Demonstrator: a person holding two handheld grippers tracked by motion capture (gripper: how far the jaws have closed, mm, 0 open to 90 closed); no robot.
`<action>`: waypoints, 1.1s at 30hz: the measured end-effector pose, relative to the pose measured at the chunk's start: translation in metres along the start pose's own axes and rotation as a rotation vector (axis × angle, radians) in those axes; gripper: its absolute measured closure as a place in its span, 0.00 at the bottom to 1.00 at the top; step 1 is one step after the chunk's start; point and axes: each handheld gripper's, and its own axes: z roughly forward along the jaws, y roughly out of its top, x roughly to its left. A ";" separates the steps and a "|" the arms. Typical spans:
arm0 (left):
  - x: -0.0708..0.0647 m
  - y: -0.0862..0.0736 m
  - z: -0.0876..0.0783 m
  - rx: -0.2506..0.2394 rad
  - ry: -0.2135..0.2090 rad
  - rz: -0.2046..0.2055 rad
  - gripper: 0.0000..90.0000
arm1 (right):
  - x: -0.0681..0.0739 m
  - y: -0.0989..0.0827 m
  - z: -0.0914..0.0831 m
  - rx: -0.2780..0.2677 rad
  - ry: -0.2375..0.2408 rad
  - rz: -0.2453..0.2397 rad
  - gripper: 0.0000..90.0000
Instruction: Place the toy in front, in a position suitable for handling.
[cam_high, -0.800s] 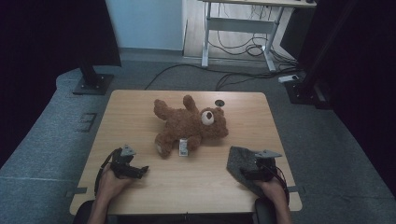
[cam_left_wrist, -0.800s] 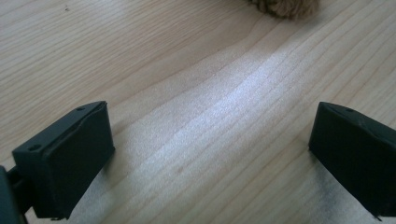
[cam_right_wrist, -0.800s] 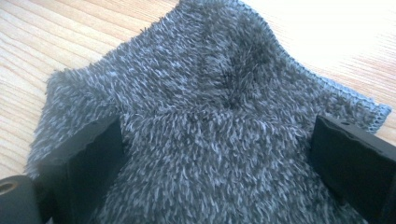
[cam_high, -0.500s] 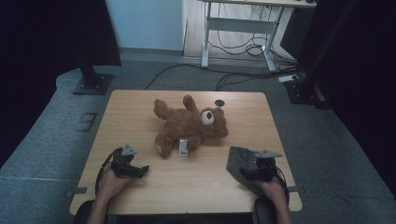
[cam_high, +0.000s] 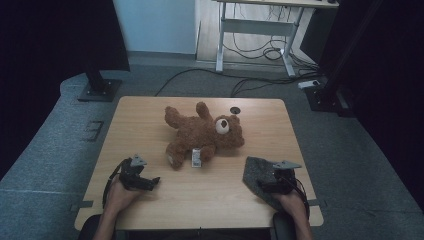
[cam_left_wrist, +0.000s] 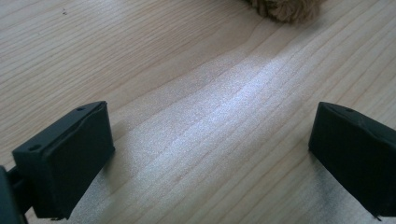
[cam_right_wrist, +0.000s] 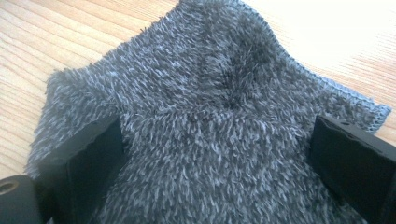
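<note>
Left gripper (cam_high: 152, 182): jaws wide apart over bare table (cam_high: 150, 115), holding nothing; teddy bear (cam_high: 202, 134) lies up and to its right, well apart
Teddy bear: mid-table on its side, long axis across the table, head toward the right
Right gripper (cam_right_wrist: 217, 154): jaws spread, empty, directly over the grey fuzzy cloth (cam_right_wrist: 210, 93); plainly the nearer hand to it

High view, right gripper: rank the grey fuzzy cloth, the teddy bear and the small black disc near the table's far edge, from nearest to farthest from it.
From the right gripper:
1. Grey fuzzy cloth, directly under its open jaws at the table's near right.
2. Teddy bear, lying mid-table, up and to the left.
3. Small black disc, beyond the bear's head by the far edge.
</note>
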 end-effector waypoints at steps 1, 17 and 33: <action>0.000 0.000 0.000 0.002 0.000 0.001 0.00 | 0.000 0.000 0.000 0.001 0.000 0.000 0.04; -0.003 0.005 -0.006 -0.021 -0.033 0.012 0.15 | 0.001 0.008 -0.009 -0.025 -0.005 -0.001 0.07; -0.010 0.013 -0.015 -0.095 -0.049 0.039 0.19 | 0.011 0.058 -0.010 -0.048 0.084 -0.040 0.15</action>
